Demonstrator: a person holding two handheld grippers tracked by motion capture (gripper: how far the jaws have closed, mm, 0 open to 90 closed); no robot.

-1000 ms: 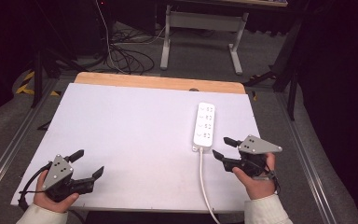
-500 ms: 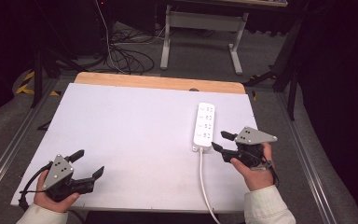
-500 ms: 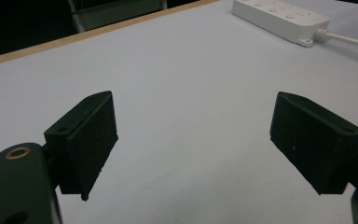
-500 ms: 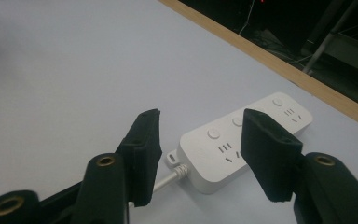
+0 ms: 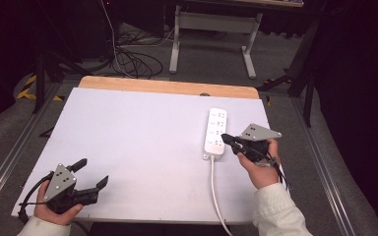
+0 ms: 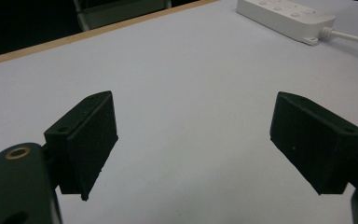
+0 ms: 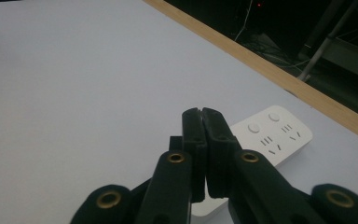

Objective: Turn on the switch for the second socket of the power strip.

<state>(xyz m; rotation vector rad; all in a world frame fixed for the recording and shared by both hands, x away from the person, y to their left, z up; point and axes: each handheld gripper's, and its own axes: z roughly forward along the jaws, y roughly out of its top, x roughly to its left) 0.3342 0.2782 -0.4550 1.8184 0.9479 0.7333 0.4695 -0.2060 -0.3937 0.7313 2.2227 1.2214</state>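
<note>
Our right gripper (image 5: 229,141) — jaws pressed together, empty — sits over the power strip (image 5: 215,131) at the table's (image 5: 142,128) right; we'd press one switch squarely. Left gripper (image 5: 91,174) waits spread, near-left.

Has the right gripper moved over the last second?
Yes. The right gripper has moved left and forward to the power strip, its jaws now closed.

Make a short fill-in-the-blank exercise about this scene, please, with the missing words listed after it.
1. The jaws of the left gripper stand ____.
2. The jaws of the right gripper are pressed ____.
3. The white power strip lies nearest the ____ gripper.
4. The power strip's cord runs off the table's ____ edge.

Missing words: open; shut; right; near
</note>
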